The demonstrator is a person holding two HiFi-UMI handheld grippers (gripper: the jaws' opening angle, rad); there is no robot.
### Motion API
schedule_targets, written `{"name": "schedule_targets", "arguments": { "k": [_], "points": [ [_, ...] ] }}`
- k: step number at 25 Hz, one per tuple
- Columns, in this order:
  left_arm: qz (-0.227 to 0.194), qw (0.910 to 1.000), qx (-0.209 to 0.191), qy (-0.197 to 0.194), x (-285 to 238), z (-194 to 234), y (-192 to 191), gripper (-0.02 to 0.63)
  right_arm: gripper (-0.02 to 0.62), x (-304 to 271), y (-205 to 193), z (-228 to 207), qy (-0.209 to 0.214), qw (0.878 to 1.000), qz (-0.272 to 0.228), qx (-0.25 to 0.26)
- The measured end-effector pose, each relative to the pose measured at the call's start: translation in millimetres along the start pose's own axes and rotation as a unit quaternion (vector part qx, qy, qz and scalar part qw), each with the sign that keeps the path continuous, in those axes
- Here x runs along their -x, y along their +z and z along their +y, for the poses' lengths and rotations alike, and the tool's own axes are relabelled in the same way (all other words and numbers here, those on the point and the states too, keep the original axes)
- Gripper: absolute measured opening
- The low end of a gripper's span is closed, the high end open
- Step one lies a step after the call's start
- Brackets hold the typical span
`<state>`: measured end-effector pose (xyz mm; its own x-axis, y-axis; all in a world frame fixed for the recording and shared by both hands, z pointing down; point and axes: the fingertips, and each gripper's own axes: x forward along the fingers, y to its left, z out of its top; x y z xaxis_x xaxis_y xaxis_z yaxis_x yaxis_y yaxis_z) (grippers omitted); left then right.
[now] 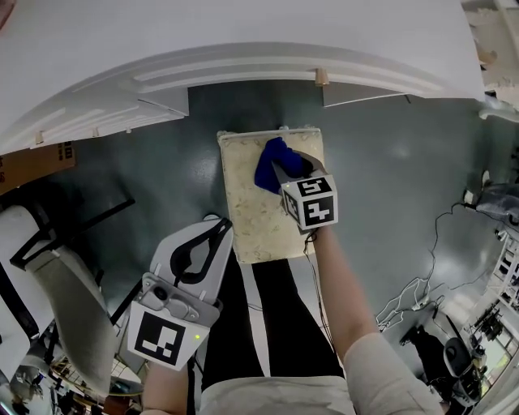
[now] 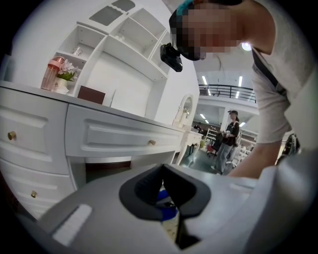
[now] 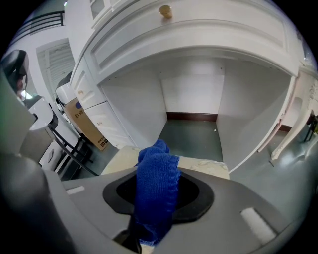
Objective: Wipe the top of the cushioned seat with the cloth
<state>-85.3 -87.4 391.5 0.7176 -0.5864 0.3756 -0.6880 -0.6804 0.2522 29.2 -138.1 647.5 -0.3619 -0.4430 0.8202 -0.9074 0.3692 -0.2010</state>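
The cushioned seat (image 1: 251,219) is a cream rectangular pad on the dark floor in front of the white dressing table. A blue knitted cloth (image 1: 268,158) lies bunched on its far half. My right gripper (image 1: 278,172) reaches down over the seat and is shut on the cloth (image 3: 158,208), which hangs from its jaws, with the seat's edge (image 3: 208,166) beyond. My left gripper (image 1: 220,225) hovers off the seat's near left corner, shut and holding nothing. In the left gripper view its jaws (image 2: 162,171) meet at the tips, and a sliver of blue cloth and seat shows below.
The white dressing table (image 1: 243,49) curves across the back, with a kneehole behind the seat and a knobbed drawer (image 3: 165,11) above it. At the left are a cardboard box (image 1: 32,162) and a black-framed chair (image 1: 49,243). Cables (image 1: 430,284) trail on the floor to the right.
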Motion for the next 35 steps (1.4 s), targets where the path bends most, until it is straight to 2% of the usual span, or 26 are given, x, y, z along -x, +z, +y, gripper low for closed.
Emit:
{"name": "schedule_targets", "arguments": {
  "k": [8,20,35],
  "points": [
    [-0.002,0.9999,-0.006,-0.009,-24.5,-25.7,6.0,0.0,0.141,18.7,-13.9,-45.7,-0.014,1.0,0.002,-0.015],
    [0.004,0.9998,-0.013,-0.013,-40.3,-48.3,4.5,0.0,0.141,34.7,-27.1,-86.1,-0.026,0.999,0.001,-0.031],
    [-0.001,1.0,-0.007,0.003,-45.8,-63.6,5.9,0.0,0.13,42.6,-40.6,-89.3,-0.01,0.998,-0.002,-0.057]
  ]
}}
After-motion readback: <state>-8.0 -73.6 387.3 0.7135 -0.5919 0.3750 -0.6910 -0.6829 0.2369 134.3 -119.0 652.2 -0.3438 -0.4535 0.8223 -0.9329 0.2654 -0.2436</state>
